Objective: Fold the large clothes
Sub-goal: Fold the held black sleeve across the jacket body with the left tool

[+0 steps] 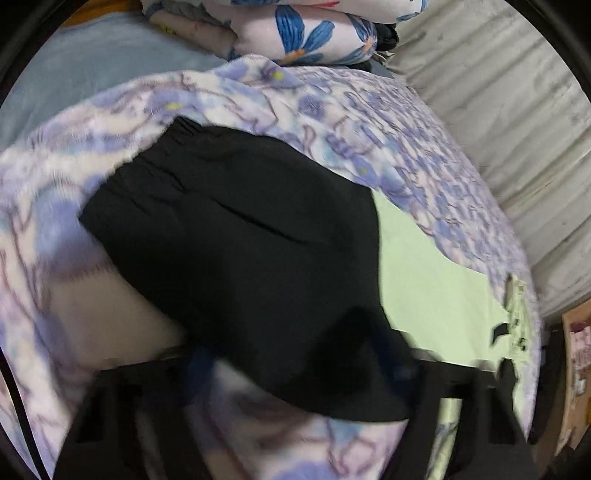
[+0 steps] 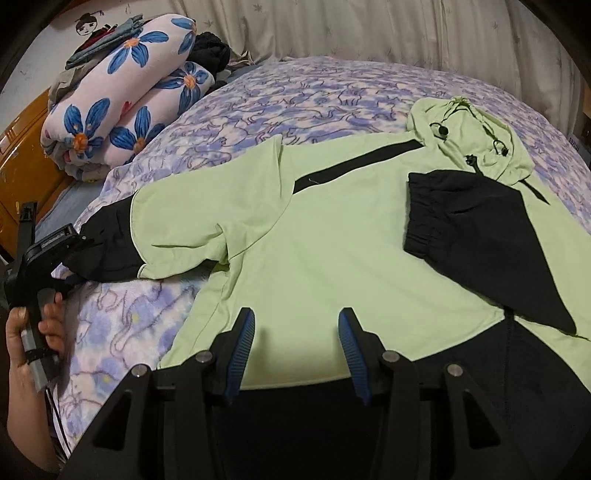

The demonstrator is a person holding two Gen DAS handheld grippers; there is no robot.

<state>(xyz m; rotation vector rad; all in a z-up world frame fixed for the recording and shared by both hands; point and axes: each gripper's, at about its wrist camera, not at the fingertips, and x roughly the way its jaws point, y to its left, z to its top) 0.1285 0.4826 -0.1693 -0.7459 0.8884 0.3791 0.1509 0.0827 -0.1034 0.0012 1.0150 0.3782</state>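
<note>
A light green hoodie [image 2: 314, 240] with black sleeves lies flat on the purple flowered blanket [image 2: 295, 96], hood [image 2: 472, 129] at the far right. One black sleeve [image 2: 480, 240] is folded across the chest. The other black sleeve [image 1: 240, 240] stretches out to the left [image 2: 107, 243]. My left gripper [image 1: 295, 360], held by a hand [image 2: 33, 332], is at that sleeve's end. Its fingers stand apart, with the black cloth lying between and over them; the view is blurred. My right gripper [image 2: 295, 317] hangs open just above the green hem, nothing between its blue pads [image 2: 243, 347].
A rolled quilt with blue flowers [image 2: 122, 96] and a heap of dark clothes [image 2: 210, 51] sit at the head of the bed. A wooden cabinet [image 2: 22, 155] stands to the left. A pale curtain [image 2: 369, 29] runs along the far side.
</note>
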